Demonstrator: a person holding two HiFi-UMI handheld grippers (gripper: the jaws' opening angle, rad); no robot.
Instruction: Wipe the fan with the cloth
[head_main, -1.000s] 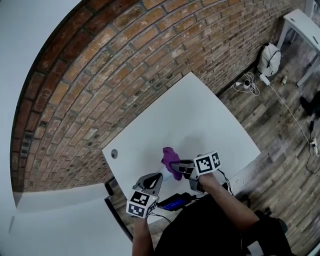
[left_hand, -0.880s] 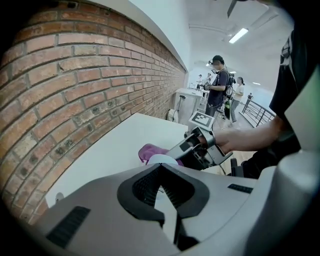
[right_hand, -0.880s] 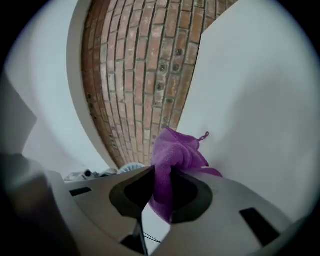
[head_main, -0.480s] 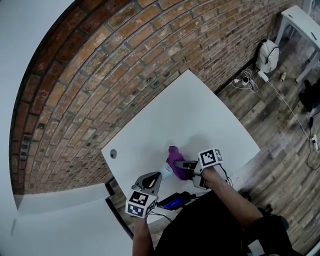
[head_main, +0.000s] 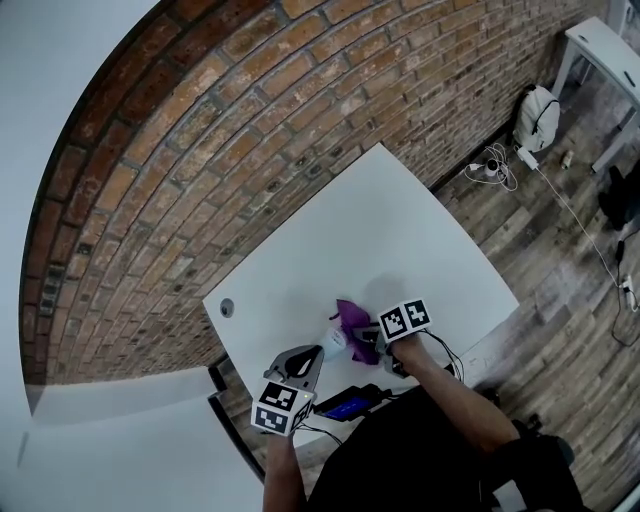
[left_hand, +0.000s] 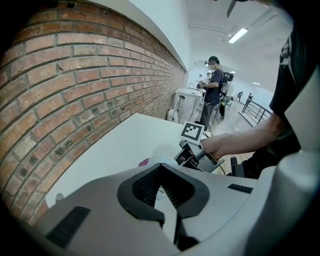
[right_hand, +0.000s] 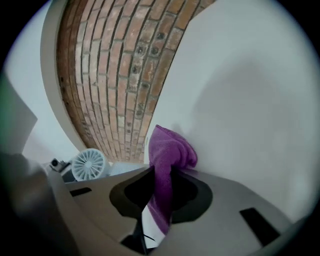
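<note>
— Right gripper view: what did the fingers hold?
— The right gripper (right_hand: 156, 192) was clamped on the cloth (right_hand: 171, 149), which bunched above its tips. The fan (right_hand: 89, 164) stood just beside it on the table (right_hand: 250, 75).
— And the left gripper (left_hand: 161, 186)?
— Closed, with the fan just past its tips.

**Left gripper** (head_main: 312, 352): pale grey moulded shell. A rounded, black-lined opening is set at the front, with 2 black ribbed pads (left_hand: 145, 186) inside. Narrow black slots are seen at 8 o'clock and 3 o'clock of the opening.

**Left marker cube** (head_main: 280, 408): white faces, each printed with 1 black square pattern.

**Right gripper** (head_main: 366, 336): the same grey shell and black-lined opening, with slots at 9 o'clock and 4 o'clock.

**Right marker cube** (head_main: 405, 320): same type as on the left.

**Cable** (head_main: 449, 352): thin, dark, looped at 4 o'clock of the right marker cube.

**Top** (head_main: 420, 450): black, seen at 6 o'clock of the head view.

**Sleeve** (left_hand: 292, 95): short, black; both forearms are left bare.
</note>
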